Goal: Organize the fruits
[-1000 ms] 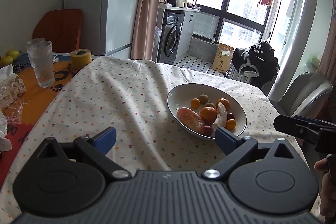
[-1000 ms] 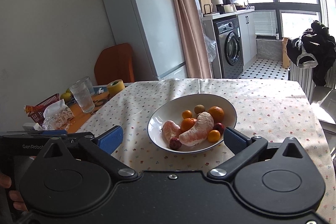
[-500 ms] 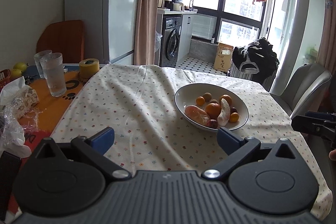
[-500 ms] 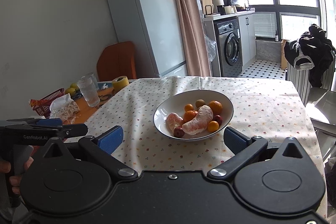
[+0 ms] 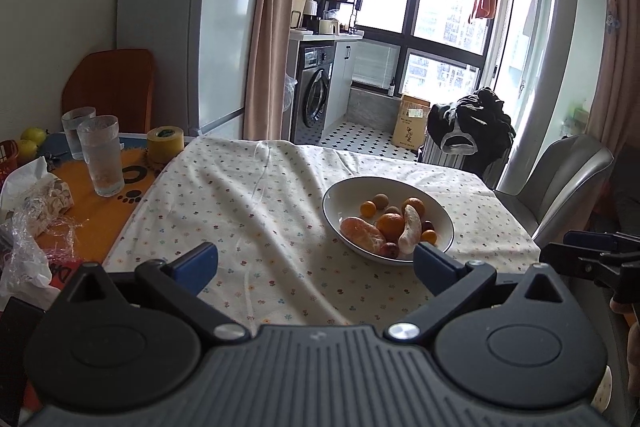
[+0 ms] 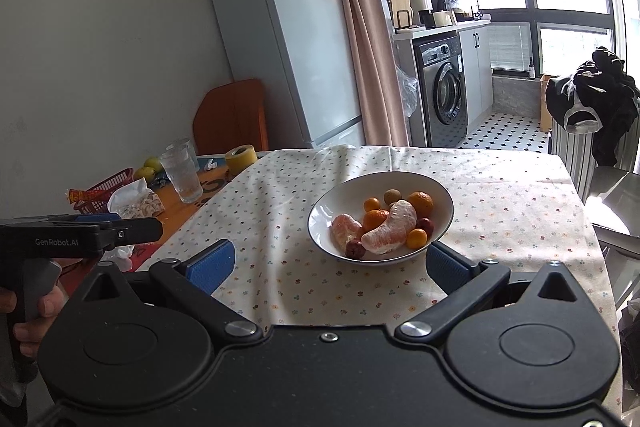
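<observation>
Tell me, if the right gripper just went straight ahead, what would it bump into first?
Probably the white bowl of fruit: it sits just beyond the open right gripper, toward its right finger. Depth is hard to judge.

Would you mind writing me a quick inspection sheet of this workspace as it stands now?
Surface: table under a flowered cloth, creased; orange mat on its left part.
Job's things: white bowl holding pomelo segments, oranges and small fruits.
Clutter: two glasses, tape roll, tissue pack, red basket, plastic wrap.
Grippers: left gripper open, empty; right gripper open, empty; both short of the bowl.
Cables: nothing seen.
Surroundings: fridge, washing machine, curtain, grey chair, dark clothes on a rack.
</observation>
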